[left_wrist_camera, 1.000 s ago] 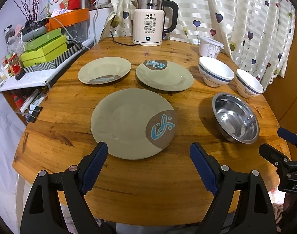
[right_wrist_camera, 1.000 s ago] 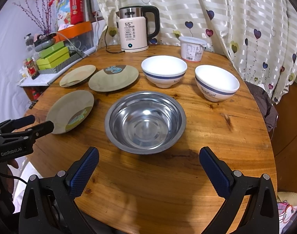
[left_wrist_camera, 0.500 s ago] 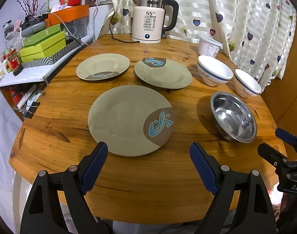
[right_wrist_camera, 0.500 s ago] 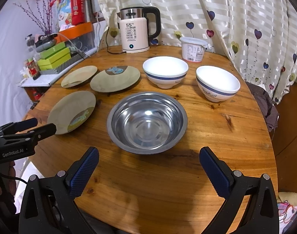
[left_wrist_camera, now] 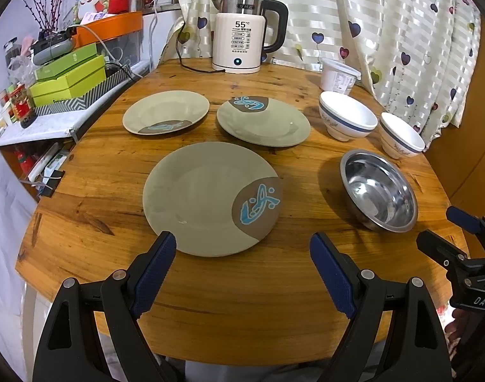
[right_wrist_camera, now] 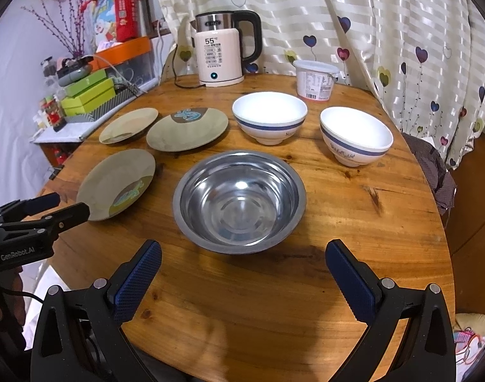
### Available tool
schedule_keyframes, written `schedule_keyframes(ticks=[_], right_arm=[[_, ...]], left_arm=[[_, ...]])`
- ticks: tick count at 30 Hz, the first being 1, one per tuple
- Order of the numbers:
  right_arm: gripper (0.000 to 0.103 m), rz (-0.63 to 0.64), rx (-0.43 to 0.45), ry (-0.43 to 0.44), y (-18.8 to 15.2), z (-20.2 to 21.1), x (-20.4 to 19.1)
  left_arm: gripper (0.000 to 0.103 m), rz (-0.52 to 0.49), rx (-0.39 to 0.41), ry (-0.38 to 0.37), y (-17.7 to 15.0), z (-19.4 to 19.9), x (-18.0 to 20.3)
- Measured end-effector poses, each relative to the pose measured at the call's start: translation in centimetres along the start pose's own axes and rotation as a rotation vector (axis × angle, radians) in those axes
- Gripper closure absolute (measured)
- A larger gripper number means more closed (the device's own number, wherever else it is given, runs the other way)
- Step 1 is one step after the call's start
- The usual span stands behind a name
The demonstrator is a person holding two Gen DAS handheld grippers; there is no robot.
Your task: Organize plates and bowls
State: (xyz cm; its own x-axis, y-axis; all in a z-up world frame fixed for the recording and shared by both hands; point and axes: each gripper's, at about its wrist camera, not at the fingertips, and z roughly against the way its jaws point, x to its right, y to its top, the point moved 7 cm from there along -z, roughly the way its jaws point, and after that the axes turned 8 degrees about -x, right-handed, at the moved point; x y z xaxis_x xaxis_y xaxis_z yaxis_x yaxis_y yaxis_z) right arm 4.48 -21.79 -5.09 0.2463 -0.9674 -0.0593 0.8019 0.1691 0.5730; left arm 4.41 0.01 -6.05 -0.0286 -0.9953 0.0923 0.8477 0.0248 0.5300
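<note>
- I record a round wooden table [left_wrist_camera: 242,302] carrying all the crockery, with a striped, heart-printed curtain [left_wrist_camera: 386,25] hanging behind its far edge.
- A white electric kettle [left_wrist_camera: 241,43] stands at the far edge of the table, its display reading 55.
- The near plate [left_wrist_camera: 198,197], olive with a brown patch and blue motif, lies flat directly ahead of my left gripper [left_wrist_camera: 242,254]. The jaws stand wide apart and hold nothing; the left fingertip overlaps the plate's near rim in view, though I cannot tell whether it touches.
- The steel bowl [right_wrist_camera: 239,200] sits upright and empty directly ahead of my right gripper [right_wrist_camera: 244,262]. Its jaws are likewise spread wide, holding nothing, short of the bowl's near rim.
- Two further plates lie beyond the near one: the far left plate [left_wrist_camera: 166,116] and the far right plate [left_wrist_camera: 268,124], side by side and apart.
- Two white bowls with a blue band stand upright beyond the steel bowl: the inner white bowl [right_wrist_camera: 269,116] just beside the far right plate, and the outer white bowl [right_wrist_camera: 355,135] toward the table's right edge.
- A white lidded tub [right_wrist_camera: 315,79] stands behind the white bowls, near the curtain.
- Green boxes [left_wrist_camera: 68,74] are stacked on a side shelf off the left of the table.
</note>
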Motion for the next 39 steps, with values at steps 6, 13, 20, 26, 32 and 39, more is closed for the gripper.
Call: schedule_keyframes(ticks=[6,13,20,26,32,39], right_arm=[[0.000,0.013,-0.004,0.032,0.0,0.1,-0.7],[0.000,0.006,-0.011,0.031,0.2,0.2,-0.7],[0.000,0.006,-0.011,0.041,0.2,0.3,-0.8],[0.000,0.022,-0.009,0.039,0.3,0.4,-1.2],[0.000,0.033,-0.011,0.027,0.4,0.3,-1.4],[0.000,0.037,-0.014,0.023,0.5,0.3,-1.6]], left_arm=[[0.017,0.002,-0.002,0.009,0.0,-0.1,-0.1],[0.016,0.006,-0.002,0.012,0.1,-0.1,-0.3],[0.017,0.005,-0.001,0.012,0.1,-0.1,-0.3],[0.017,0.006,-0.002,0.014,0.2,-0.1,-0.4],[0.017,0.007,-0.002,0.013,0.4,0.0,-0.6],[0.017,0.022,-0.005,0.007,0.5,-0.1,-0.9]])
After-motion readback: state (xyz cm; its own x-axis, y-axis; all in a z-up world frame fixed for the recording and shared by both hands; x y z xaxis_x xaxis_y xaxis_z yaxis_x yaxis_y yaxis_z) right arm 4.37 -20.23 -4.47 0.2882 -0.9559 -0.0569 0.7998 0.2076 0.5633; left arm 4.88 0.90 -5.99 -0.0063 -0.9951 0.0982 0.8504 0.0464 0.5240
